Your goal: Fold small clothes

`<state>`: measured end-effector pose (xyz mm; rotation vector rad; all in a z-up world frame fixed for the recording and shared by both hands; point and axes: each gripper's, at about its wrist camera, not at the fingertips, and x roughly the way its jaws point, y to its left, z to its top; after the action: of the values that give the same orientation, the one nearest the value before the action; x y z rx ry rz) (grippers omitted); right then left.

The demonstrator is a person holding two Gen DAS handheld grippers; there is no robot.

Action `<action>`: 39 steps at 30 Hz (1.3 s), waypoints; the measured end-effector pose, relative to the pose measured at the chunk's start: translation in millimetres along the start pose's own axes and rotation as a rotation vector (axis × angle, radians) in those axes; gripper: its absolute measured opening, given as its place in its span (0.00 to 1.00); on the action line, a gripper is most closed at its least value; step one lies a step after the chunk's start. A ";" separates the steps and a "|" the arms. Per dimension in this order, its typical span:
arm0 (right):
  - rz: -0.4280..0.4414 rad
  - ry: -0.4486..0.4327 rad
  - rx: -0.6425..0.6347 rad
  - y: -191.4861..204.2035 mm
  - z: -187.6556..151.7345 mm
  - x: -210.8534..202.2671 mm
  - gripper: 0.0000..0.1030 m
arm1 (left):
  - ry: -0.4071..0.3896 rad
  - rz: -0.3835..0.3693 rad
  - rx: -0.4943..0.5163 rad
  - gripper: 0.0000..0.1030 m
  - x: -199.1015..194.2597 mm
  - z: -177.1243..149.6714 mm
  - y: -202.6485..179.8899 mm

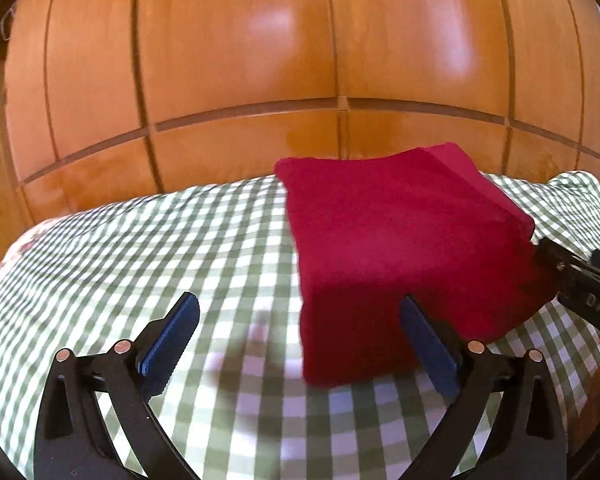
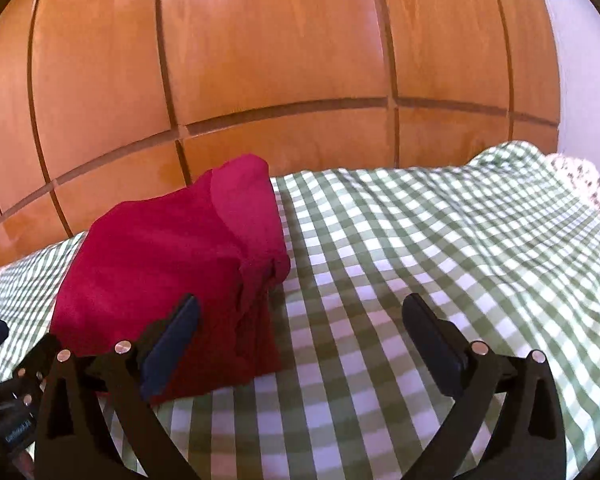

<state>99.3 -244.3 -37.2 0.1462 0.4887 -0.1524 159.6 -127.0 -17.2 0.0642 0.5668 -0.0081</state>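
A red garment lies folded into a thick rectangular stack on a green-and-white checked cloth. My left gripper is open and empty, at the stack's near left corner; its right finger stands in front of the red cloth. My right gripper is open and empty at the stack's near right side; its left finger overlaps the red cloth. The right gripper's body also shows at the right edge of the left wrist view.
The checked cloth covers a bed, with a floral sheet edge at the far right. A wooden panelled wardrobe stands right behind the bed. A pale wall is at the right.
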 end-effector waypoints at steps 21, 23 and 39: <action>-0.032 -0.190 -0.131 25.8 -36.3 -70.8 0.98 | -0.228 0.042 -0.070 0.96 -59.7 -20.0 17.9; -0.035 -0.193 -0.123 24.5 -37.2 -71.7 0.98 | -0.230 0.043 -0.065 0.96 -60.0 -20.4 16.7; -0.042 -0.169 -0.082 16.2 -36.9 -66.9 0.98 | -0.219 0.033 -0.064 0.96 -56.1 -21.1 14.6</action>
<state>27.1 -214.6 -35.8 0.0419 0.3294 -0.1843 101.3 -111.7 -4.0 0.0102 0.3467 0.0346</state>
